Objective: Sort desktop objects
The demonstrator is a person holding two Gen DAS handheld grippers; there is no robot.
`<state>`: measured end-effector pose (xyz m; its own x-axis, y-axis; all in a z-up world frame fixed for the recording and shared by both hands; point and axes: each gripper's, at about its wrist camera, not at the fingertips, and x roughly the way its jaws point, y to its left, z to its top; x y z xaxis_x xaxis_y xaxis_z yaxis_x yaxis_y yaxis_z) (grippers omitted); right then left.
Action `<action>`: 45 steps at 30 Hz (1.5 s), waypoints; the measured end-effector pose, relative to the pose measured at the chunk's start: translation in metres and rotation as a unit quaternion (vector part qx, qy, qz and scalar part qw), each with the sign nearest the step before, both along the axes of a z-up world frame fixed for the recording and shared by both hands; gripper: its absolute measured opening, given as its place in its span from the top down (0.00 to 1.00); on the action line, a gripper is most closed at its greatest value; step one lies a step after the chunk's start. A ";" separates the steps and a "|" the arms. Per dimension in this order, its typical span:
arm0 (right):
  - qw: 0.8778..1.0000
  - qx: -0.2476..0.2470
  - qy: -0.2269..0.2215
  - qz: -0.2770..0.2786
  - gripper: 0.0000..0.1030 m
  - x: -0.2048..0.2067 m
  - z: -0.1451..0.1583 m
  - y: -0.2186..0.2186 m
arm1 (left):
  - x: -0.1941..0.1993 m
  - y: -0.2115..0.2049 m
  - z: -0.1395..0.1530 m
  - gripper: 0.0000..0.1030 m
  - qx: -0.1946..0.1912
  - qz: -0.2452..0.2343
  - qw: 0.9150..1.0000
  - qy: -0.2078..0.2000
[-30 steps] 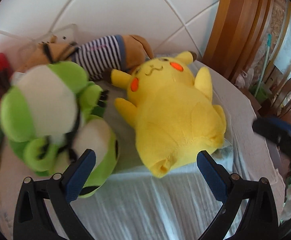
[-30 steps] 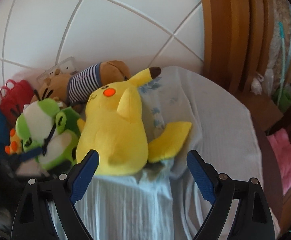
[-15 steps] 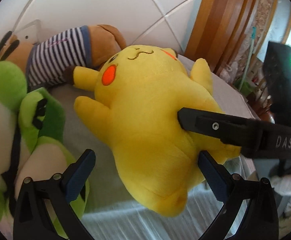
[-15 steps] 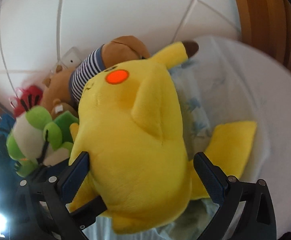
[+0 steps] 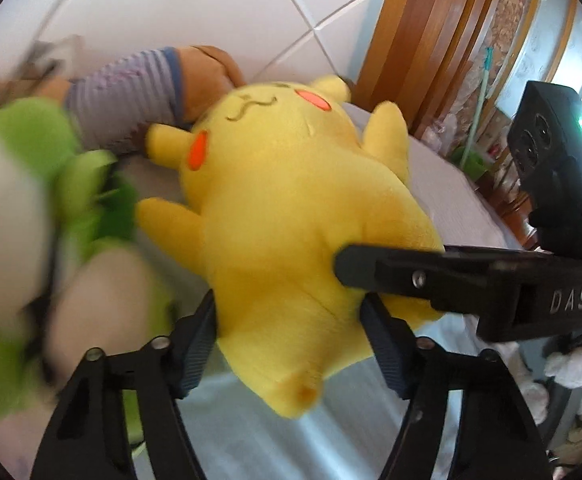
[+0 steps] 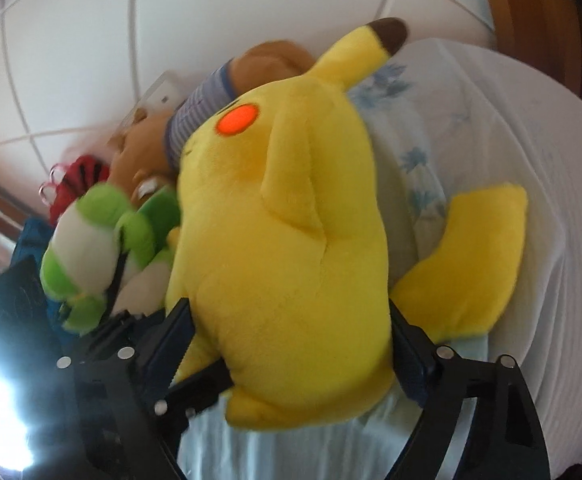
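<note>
A big yellow Pikachu plush (image 5: 287,208) lies on its back on the white-covered table, head toward the wall. My left gripper (image 5: 291,340) has closed its fingers onto the plush's lower body. My right gripper (image 6: 287,340) clamps the same plush (image 6: 283,216) from its side, a finger pressing each flank. One right finger shows in the left wrist view (image 5: 431,280) lying across the belly. A green and white frog plush (image 5: 31,216) lies just left of Pikachu, blurred; it also shows in the right wrist view (image 6: 103,236).
A brown plush in a striped shirt (image 5: 147,96) lies behind Pikachu by the white tiled wall. A red plush (image 6: 79,176) and a dark blue thing (image 6: 15,288) sit far left. A wooden door frame (image 5: 431,36) stands right; the white cloth (image 6: 503,128) extends right.
Both grippers moved in around Pikachu and narrowed from wide open to pressing on its body. The frog plush slid toward the left edge of the left wrist view.
</note>
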<state>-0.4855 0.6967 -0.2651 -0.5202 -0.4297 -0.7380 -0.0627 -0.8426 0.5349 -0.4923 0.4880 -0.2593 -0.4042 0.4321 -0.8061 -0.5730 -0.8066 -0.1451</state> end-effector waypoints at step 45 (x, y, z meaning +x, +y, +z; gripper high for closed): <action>0.968 0.111 0.085 0.209 0.00 -0.042 0.084 0.067 | 0.070 0.032 -0.009 0.02 -0.037 0.372 0.926 -0.054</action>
<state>-0.5275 0.7634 -0.1808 -0.4571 -0.4705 -0.7548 0.3818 -0.8703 0.3112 -0.4219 0.5201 -0.2683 -0.4831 0.0088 -0.8755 0.1607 -0.9821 -0.0985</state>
